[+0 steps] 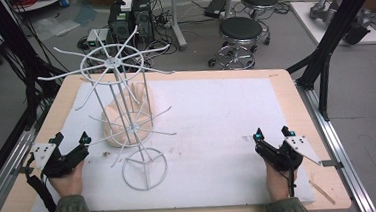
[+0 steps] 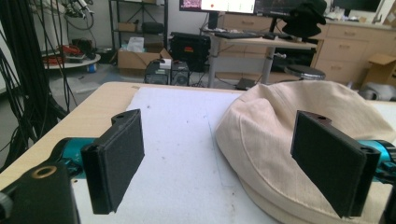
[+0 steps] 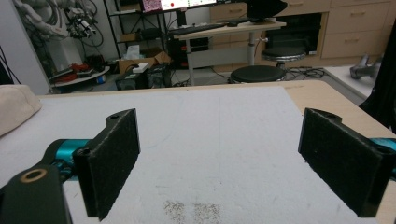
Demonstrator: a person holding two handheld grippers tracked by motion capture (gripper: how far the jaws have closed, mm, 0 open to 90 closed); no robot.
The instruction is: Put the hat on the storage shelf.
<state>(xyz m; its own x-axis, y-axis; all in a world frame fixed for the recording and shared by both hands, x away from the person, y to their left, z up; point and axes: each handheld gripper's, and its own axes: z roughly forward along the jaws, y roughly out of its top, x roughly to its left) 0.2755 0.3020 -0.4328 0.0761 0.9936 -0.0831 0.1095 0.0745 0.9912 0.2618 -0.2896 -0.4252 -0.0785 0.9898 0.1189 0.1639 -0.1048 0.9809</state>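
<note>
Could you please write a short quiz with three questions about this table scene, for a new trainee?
1. True or false: the left gripper holds the beige hat.
2. Where does the hat lie in relation to the white wire rack, as the high view shows it?
A. in front of the rack, near the person
B. behind the rack, on the white mat
C. hung on an arm of the rack
3. Fill in: the jaws of the right gripper stand ____, with nothing between them.

Key: 1 false, its jaws are open and apart from the hat; 2 B; 3 open.
</note>
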